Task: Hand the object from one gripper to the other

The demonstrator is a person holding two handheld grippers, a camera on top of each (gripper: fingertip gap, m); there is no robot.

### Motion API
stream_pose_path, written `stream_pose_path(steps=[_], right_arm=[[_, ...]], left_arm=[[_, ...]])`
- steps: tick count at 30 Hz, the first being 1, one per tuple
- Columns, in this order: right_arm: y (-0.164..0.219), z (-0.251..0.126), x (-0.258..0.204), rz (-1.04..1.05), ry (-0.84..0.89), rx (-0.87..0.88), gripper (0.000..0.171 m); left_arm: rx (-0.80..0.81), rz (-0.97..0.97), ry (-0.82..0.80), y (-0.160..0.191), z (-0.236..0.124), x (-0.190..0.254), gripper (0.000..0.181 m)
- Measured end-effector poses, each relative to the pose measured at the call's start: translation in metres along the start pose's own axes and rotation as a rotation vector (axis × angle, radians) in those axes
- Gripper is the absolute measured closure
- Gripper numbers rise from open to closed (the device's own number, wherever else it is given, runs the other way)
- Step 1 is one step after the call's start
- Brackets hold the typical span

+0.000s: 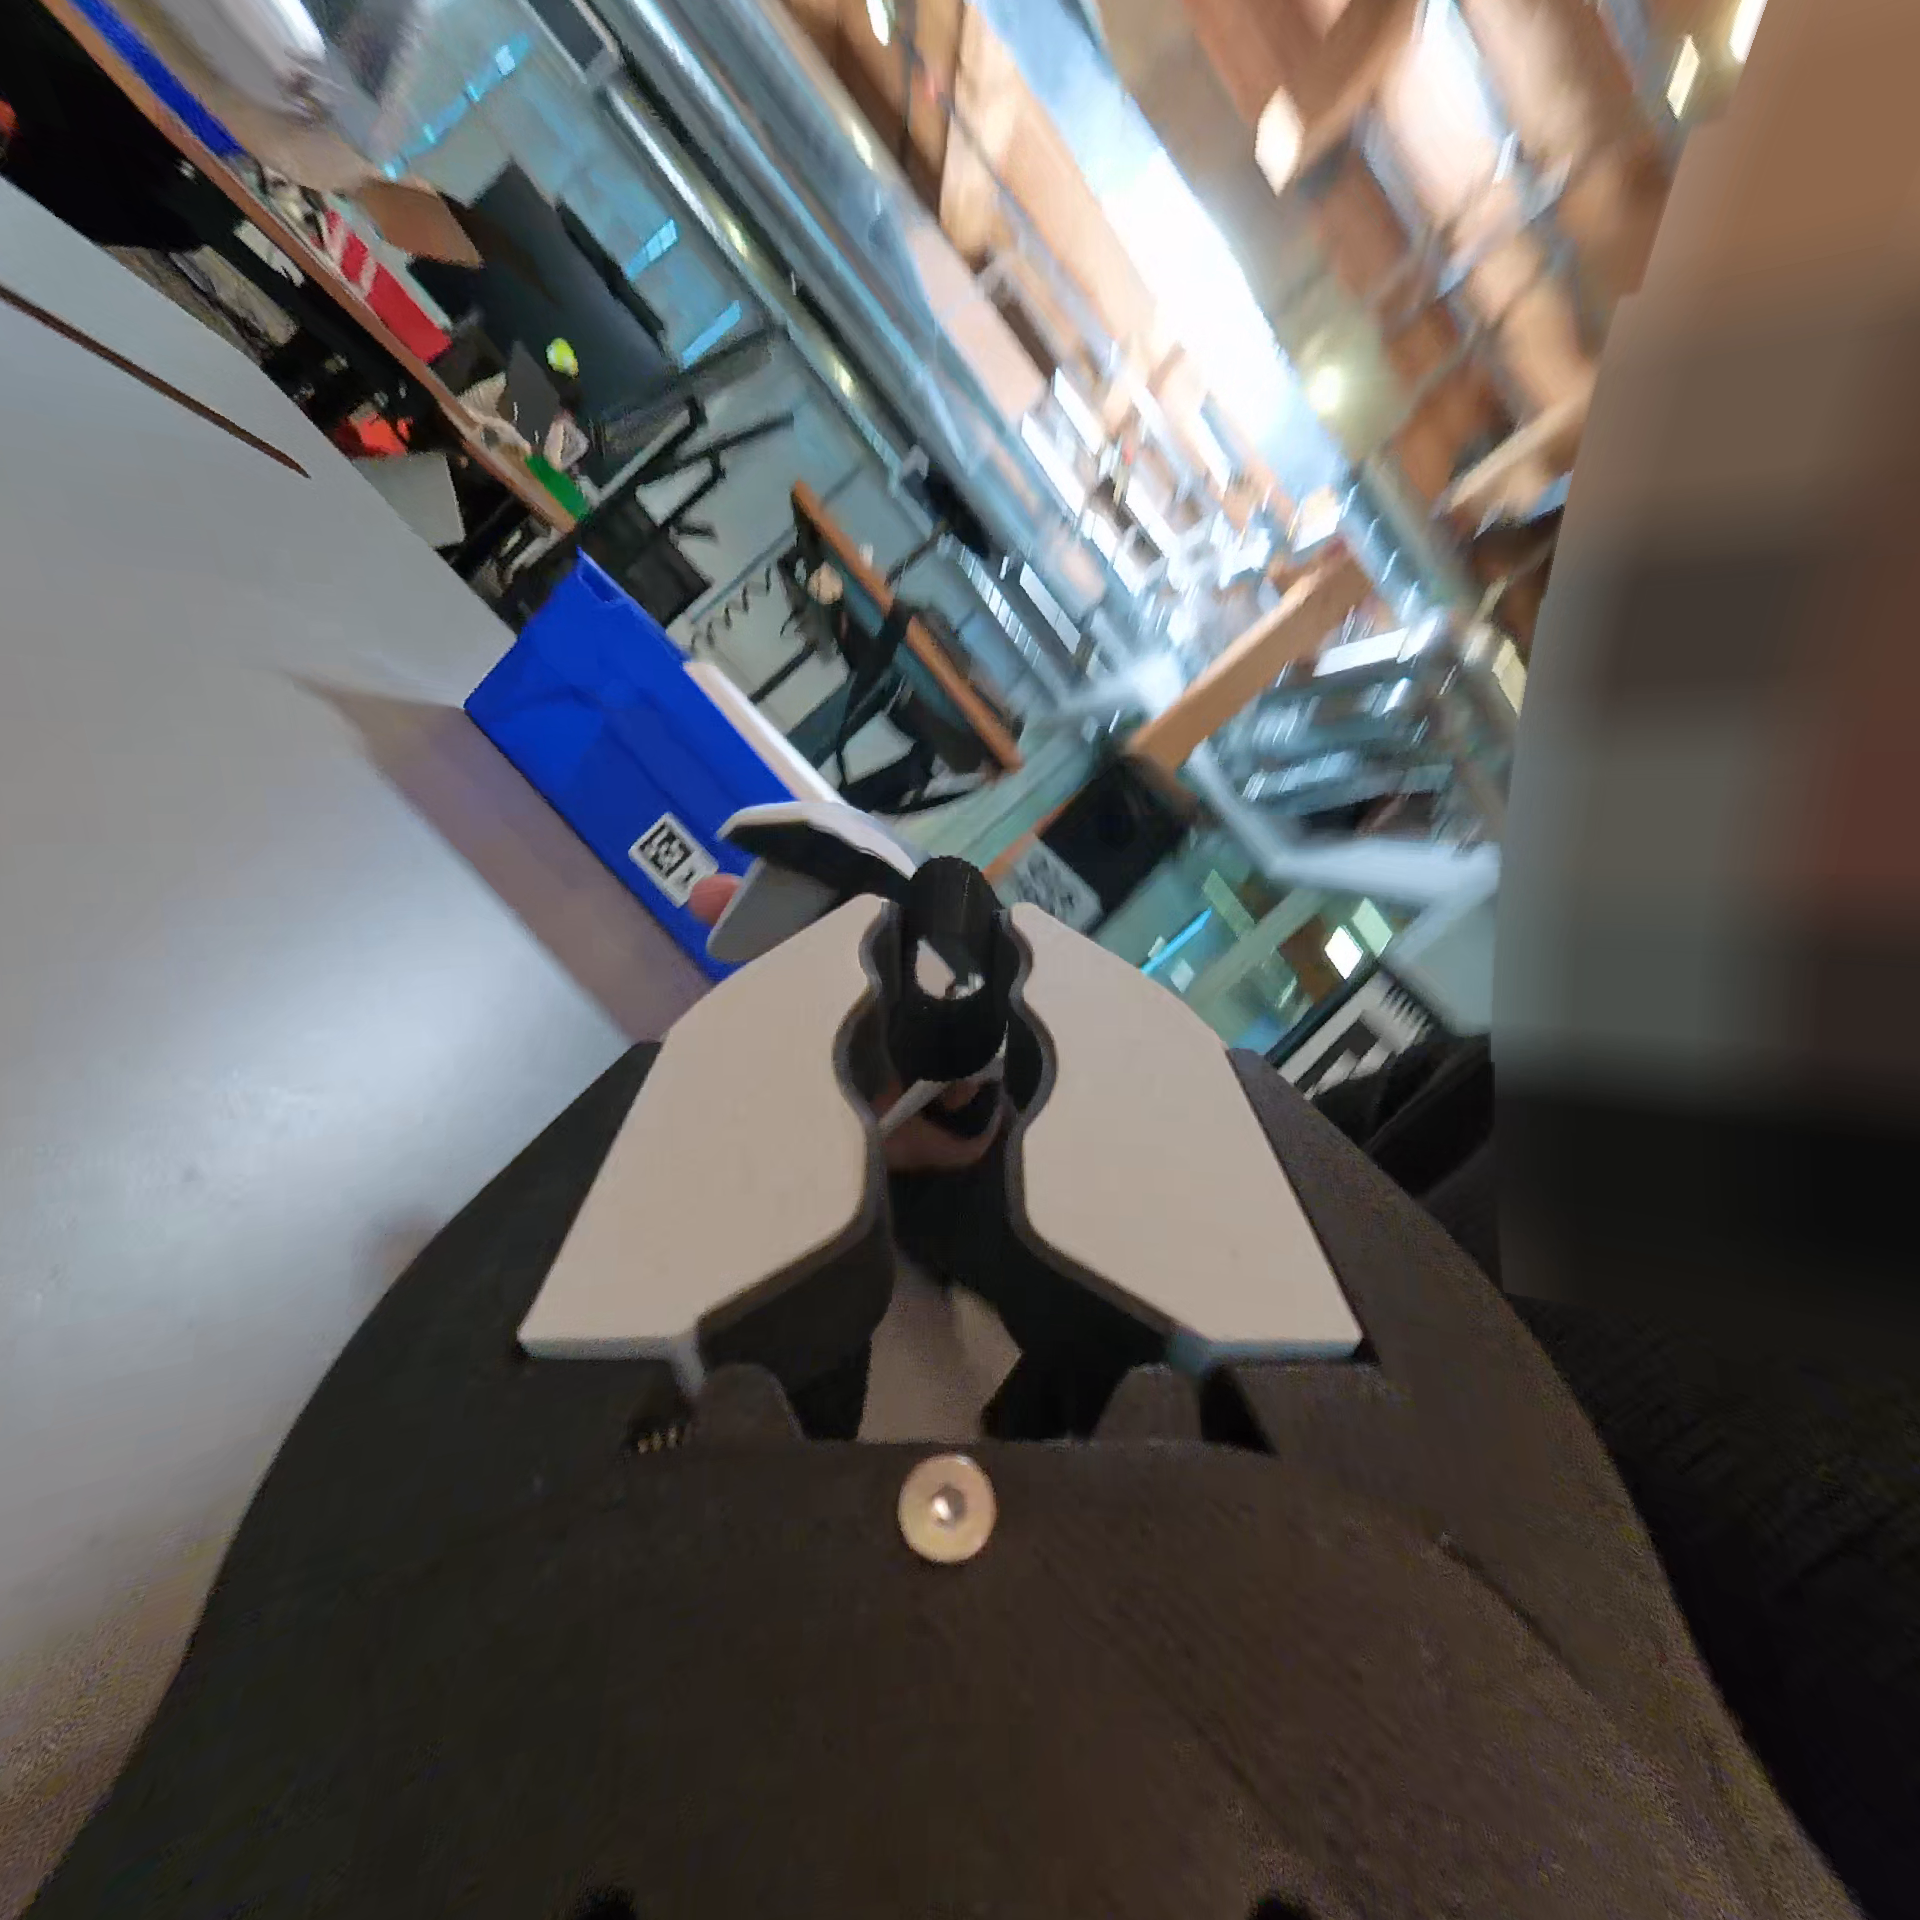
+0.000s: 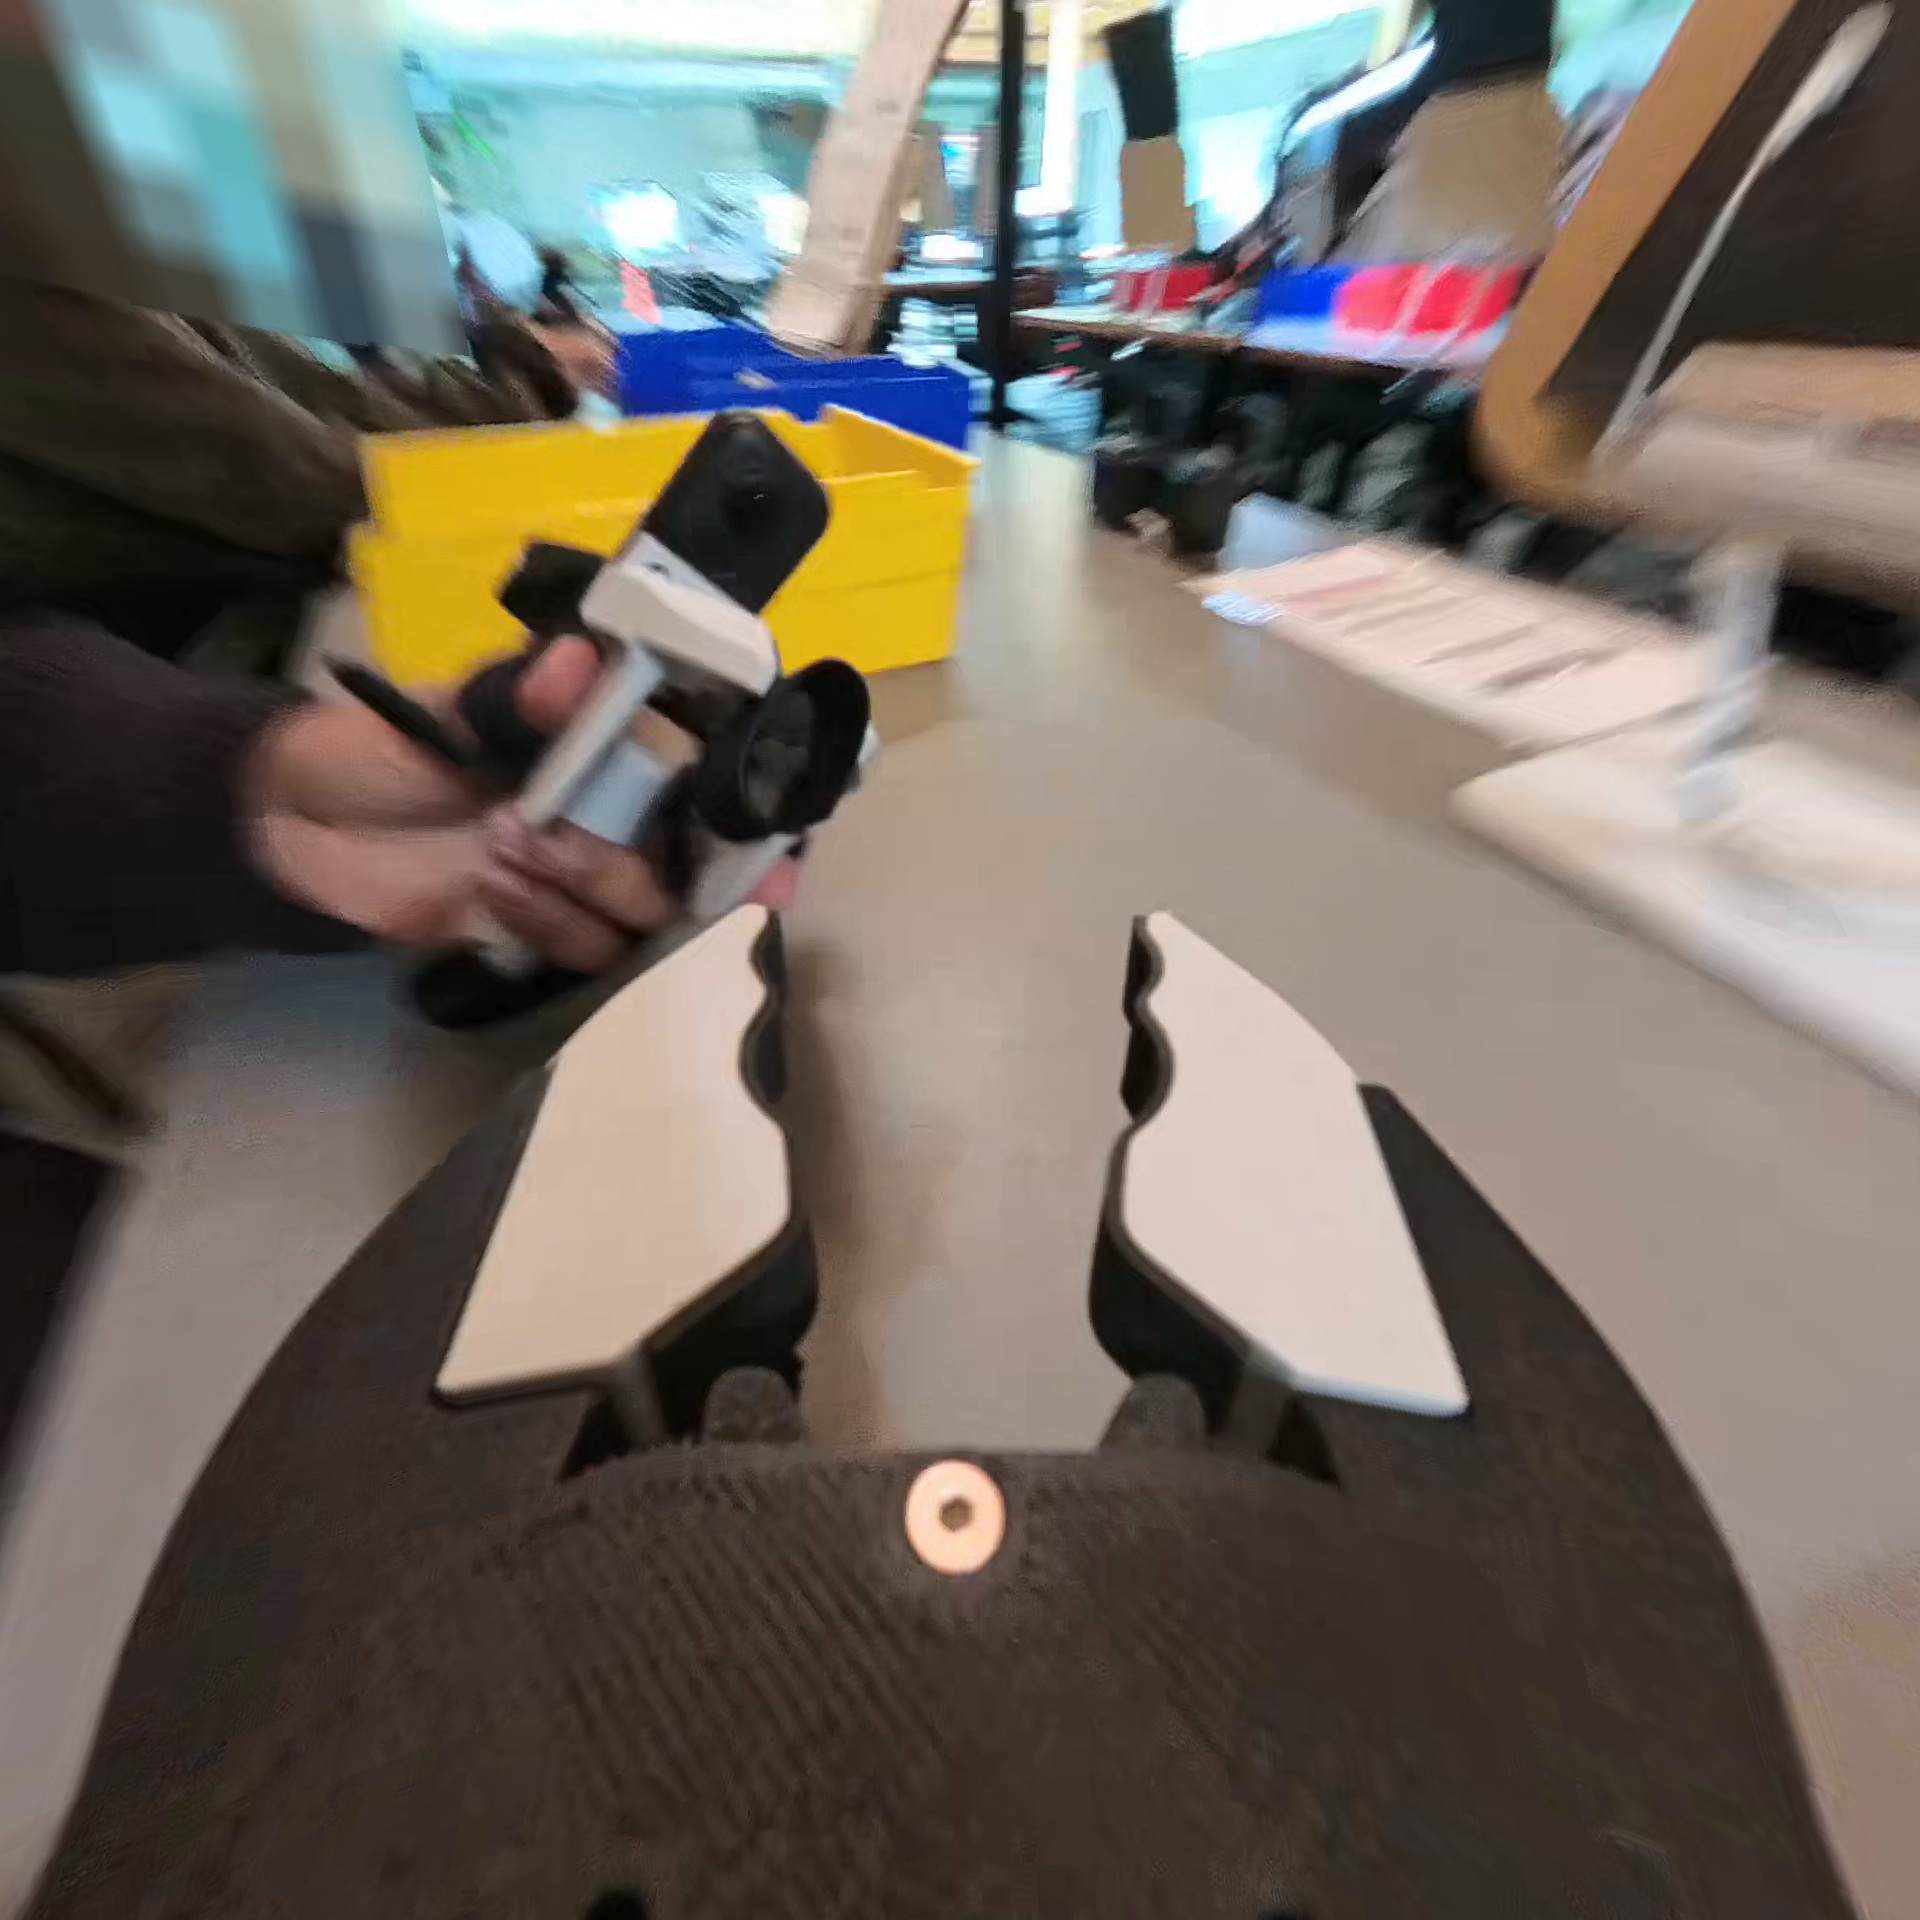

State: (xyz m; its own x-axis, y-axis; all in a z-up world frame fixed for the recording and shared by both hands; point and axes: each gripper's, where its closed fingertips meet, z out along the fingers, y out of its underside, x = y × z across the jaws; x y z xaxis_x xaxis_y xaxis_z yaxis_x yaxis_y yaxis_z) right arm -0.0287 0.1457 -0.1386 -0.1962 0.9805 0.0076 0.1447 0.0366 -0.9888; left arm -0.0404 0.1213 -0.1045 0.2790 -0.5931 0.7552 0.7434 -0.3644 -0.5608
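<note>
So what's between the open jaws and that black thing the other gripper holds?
Nothing solid: in the right wrist view, only bare grey table shows between the open right gripper and the black object clamped in the left gripper.

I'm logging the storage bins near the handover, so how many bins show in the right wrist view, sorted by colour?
Yellow bin just behind the left gripper: 1
Blue bin behind the yellow one: 1
Total: 2
More red and blue shapes on the far table are too blurred to count.
</note>
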Motion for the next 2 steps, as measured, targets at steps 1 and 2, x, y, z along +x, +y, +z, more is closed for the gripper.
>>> stream_pose_path(steps=[1, 2], right_arm=[[-0.0059, -0.0031, 0.005, -0.155, 0.081, 0.003, 0.104], [-0.0133, -0.006, 0.0071, -0.286, 0.156, 0.016, 0.102]], left_arm=[[0.069, -0.072, 0.01, -0.0062, -0.0036, -0.0027, 0.164], [0.137, -0.139, 0.021, -0.0112, -0.0071, -0.0056, 0.164]])
